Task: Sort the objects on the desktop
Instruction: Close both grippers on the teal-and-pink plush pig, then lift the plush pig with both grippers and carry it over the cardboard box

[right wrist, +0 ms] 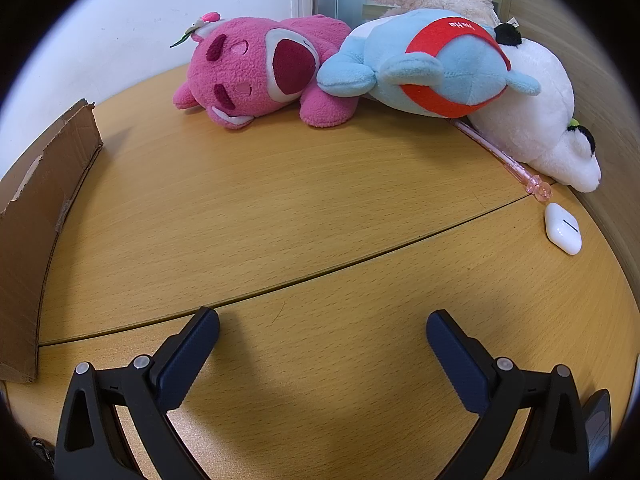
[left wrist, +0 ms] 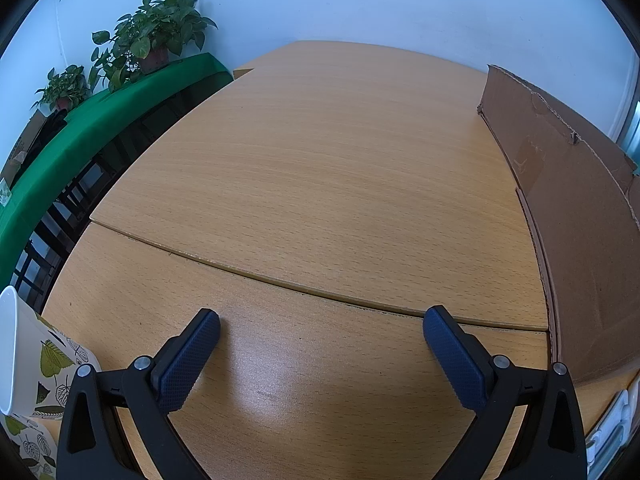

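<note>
The left gripper (left wrist: 321, 322) and right gripper (right wrist: 322, 322) are hovering over the table (right wrist: 300, 200), fingers apart, holding nothing. Far ahead of the right fingers, a pink plush bear (right wrist: 256, 72) is lying beside a blue plush toy (right wrist: 432, 68), with a white earbud case (right wrist: 563, 228) ahead to their right.

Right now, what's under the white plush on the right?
A pink pen runs out from beneath the white plush, its charm end near the white earbud case. The pen's far end is hidden; anything else beneath is hidden too.
</note>
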Motion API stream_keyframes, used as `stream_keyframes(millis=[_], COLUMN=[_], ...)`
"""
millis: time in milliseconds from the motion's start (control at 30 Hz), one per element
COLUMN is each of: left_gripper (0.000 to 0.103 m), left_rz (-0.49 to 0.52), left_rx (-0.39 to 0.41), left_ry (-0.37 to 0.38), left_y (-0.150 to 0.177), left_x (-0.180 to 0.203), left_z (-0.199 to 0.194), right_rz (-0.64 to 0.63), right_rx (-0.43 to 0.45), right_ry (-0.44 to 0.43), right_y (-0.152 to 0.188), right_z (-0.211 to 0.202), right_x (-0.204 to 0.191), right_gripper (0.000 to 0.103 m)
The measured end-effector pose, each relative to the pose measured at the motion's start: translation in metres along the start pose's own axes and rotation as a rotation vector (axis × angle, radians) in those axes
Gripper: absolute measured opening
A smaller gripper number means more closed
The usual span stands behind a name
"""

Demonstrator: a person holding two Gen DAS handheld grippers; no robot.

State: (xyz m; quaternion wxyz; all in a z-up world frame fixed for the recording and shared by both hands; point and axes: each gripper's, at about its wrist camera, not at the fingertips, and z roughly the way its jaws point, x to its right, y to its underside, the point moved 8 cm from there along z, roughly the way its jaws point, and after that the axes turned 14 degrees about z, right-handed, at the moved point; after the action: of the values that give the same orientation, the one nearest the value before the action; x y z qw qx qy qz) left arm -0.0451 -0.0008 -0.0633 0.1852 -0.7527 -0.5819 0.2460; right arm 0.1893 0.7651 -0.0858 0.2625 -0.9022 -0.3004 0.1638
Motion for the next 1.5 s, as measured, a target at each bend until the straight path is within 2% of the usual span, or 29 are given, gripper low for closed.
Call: stream_keyframes(millis=[100,267,333,367,433,533,600,667,733,800,867,933,1033,1133,1233,1300,1400,1433,1500], left_gripper=[0.103,0.103,0.096,0.096,0.098,0.101,0.102,0.102,0.102,0.102,0.102,0.098,0.096,0.096,0.091,0.083,0.076,0.076,0.073], left_rz=[0.001,0.008,-0.064,-0.097,-0.088,0.022,0.089,0.115,0.088,0.050,0.013,0.001,-0.053,-0.083,-0.083,-0.072,-0.075,-0.050,0.026], left_rx=[0.000,-0.005,-0.020,0.025,0.116,0.131,0.124,0.123,0.128,0.079,-0.004,-0.068,-0.088,-0.086,-0.089,-0.090,-0.086,-0.073,-0.034], left_ry=[0.001,0.006,-0.033,-0.026,0.059,0.160,0.241,0.327,0.447,0.546,0.611,0.647,0.729,0.724,0.735,0.719,0.714,0.691,0.624], left_y=[0.000,0.003,0.011,0.012,0.017,0.031,0.046,0.067,0.084,0.101,0.120,0.135,0.148,0.153,0.153,0.152,0.143,0.137,0.122], left_x=[0.000,0.003,-0.006,-0.006,0.007,0.040,0.065,0.090,0.109,0.126,0.142,0.154,0.166,0.165,0.164,0.162,0.158,0.160,0.164], left_z=[0.001,-0.002,-0.017,-0.036,-0.081,-0.138,-0.170,-0.199,-0.216,-0.219,-0.209,-0.197,-0.189,-0.185,-0.185,-0.183,-0.185,-0.189,-0.197], right_rz=[0.022,-0.068,-0.112,-0.114,-0.126,-0.165,-0.220,-0.290,-0.363,-0.439,-0.544,-0.614,-0.689,-0.844,-0.902,-0.924,-0.888,-0.861,-0.832], right_rx=[0.002,-0.015,-0.061,-0.085,-0.127,-0.170,-0.179,-0.140,-0.095,-0.082,-0.078,-0.094,-0.184,-0.215,-0.346,-0.366,-0.402,-0.437,-0.452], right_ry=[0.015,-0.043,-0.059,-0.060,-0.053,-0.057,-0.092,-0.187,-0.326,-0.460,-0.592,-0.700,-0.812,-0.796,-0.841,-0.857,-0.869,-0.885,-0.894], right_y=[0.002,0.046,0.058,0.065,0.085,0.103,0.114,0.122,0.133,0.147,0.168,0.186,0.221,0.265,0.304,0.320,0.327,0.328,0.325], right_z=[0.000,-0.027,-0.034,-0.038,-0.050,-0.063,-0.077,-0.108,-0.145,-0.178,-0.210,-0.231,-0.241,-0.240,-0.237,-0.240,-0.237,-0.236,-0.236], right_x=[-0.001,-0.016,-0.020,-0.020,-0.021,-0.030,-0.050,-0.084,-0.131,-0.171,-0.213,-0.248,-0.289,-0.316,-0.337,-0.346,-0.352,-0.352,-0.350], right_gripper=[0.103,0.103,0.103,0.103,0.103,0.103,0.103,0.103,0.103,0.103,0.102,0.102,0.102,0.102,0.102,0.101,0.100,0.096,0.092])
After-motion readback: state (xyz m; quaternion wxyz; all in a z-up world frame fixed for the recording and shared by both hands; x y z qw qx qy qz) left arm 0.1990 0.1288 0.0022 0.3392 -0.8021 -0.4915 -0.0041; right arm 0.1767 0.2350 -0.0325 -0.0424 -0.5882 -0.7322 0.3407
